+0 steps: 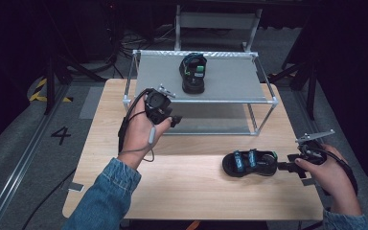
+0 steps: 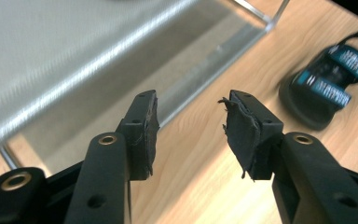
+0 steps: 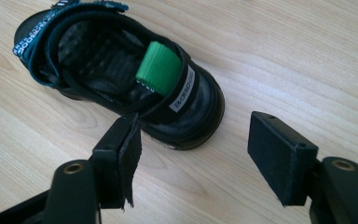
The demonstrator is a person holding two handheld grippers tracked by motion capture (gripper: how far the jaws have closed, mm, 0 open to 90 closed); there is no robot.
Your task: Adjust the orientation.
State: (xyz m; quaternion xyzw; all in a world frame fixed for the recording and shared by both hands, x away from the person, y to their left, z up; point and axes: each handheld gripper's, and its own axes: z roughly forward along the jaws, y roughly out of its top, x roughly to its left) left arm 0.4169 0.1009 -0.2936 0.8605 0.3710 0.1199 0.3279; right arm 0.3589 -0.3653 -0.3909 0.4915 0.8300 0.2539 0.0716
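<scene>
Your right gripper [image 1: 287,166] sits at the right edge of the pale, wood-grain table [image 1: 172,187], its jaws spread wide and pinching nothing, with the heel of a small black sandal [image 1: 249,163] just ahead of them; in the right gripper view its left jaw lies against the sandal [image 3: 121,79] heel rim, though real contact is hard to judge. That sandal lies on the table toward the right edge, toe pointing left: a chunky rubber sole, a ribbed footbed, teal straps with white lettering and a bright green webbing tab at the heel. Your left gripper [image 1: 175,120] hovers at the front rail of the metal-framed rack [image 1: 220,100], jaws spread and empty, their black pads frayed. A second sandal [image 1: 192,73] of the same kind rests on the rack's smooth grey top shelf, near its back edge.
</scene>
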